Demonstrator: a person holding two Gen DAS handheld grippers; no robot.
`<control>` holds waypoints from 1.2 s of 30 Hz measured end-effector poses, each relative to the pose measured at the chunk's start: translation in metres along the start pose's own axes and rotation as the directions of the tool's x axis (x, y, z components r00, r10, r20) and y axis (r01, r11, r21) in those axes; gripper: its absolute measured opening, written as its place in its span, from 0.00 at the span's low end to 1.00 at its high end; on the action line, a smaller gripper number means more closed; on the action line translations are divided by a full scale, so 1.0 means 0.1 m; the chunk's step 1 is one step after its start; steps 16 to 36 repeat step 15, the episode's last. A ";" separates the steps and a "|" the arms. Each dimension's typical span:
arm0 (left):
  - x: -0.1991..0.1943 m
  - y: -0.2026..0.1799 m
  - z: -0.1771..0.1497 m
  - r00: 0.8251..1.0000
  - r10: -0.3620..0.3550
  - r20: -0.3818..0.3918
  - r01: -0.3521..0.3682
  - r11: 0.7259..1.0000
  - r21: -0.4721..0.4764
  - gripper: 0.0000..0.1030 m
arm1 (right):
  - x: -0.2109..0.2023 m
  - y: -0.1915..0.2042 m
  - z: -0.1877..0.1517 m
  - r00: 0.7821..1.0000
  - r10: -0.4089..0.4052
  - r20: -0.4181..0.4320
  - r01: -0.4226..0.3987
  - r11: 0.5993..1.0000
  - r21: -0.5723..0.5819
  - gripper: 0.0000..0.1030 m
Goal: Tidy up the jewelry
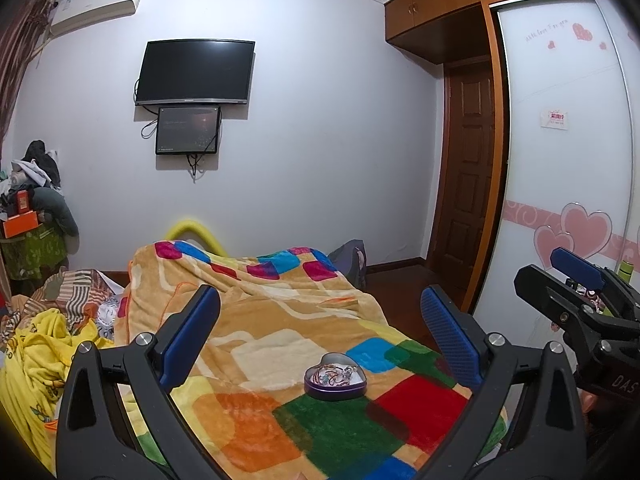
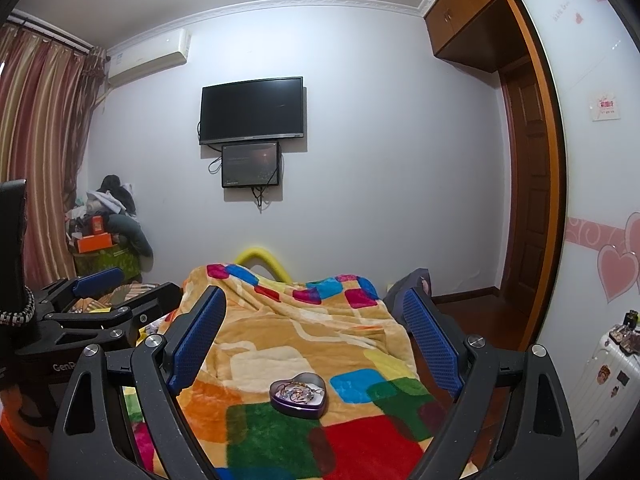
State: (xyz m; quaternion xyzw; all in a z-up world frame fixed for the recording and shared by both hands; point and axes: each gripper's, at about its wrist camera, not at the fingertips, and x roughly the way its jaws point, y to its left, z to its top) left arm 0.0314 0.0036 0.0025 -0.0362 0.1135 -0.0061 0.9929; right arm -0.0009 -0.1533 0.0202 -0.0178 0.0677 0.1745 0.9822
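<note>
A purple heart-shaped tin (image 1: 335,381) with tangled bracelets inside lies on the colourful patchwork blanket (image 1: 280,320) of a bed. In the right wrist view the same heart-shaped tin (image 2: 299,395) sits low in the middle. My left gripper (image 1: 320,320) is open, held above the blanket, with the tin below and between its blue fingers, untouched. My right gripper (image 2: 316,328) is open too, hovering over the blanket (image 2: 288,320) short of the tin, holding nothing. Each gripper shows at the edge of the other's view: the right gripper (image 1: 576,276), the left gripper (image 2: 100,280).
Yellow bedding (image 1: 40,352) is bunched at the bed's left. A television (image 1: 196,72) and a smaller screen hang on the far wall. A wardrobe with heart decals (image 1: 568,184) and a brown door stand at the right. A white suitcase (image 2: 608,376) stands low right.
</note>
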 end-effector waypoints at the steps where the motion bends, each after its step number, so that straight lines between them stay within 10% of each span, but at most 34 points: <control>1: 0.00 0.00 0.00 1.000 -0.003 0.000 0.003 1.000 -0.001 0.98 | 0.00 0.00 0.00 1.000 0.000 0.000 0.000 1.000 0.001 0.86; 36: 0.03 0.00 -0.03 1.000 -0.005 -0.008 0.004 1.000 -0.002 0.98 | 0.03 -0.03 0.00 1.000 -0.005 -0.003 0.005 1.000 0.008 0.86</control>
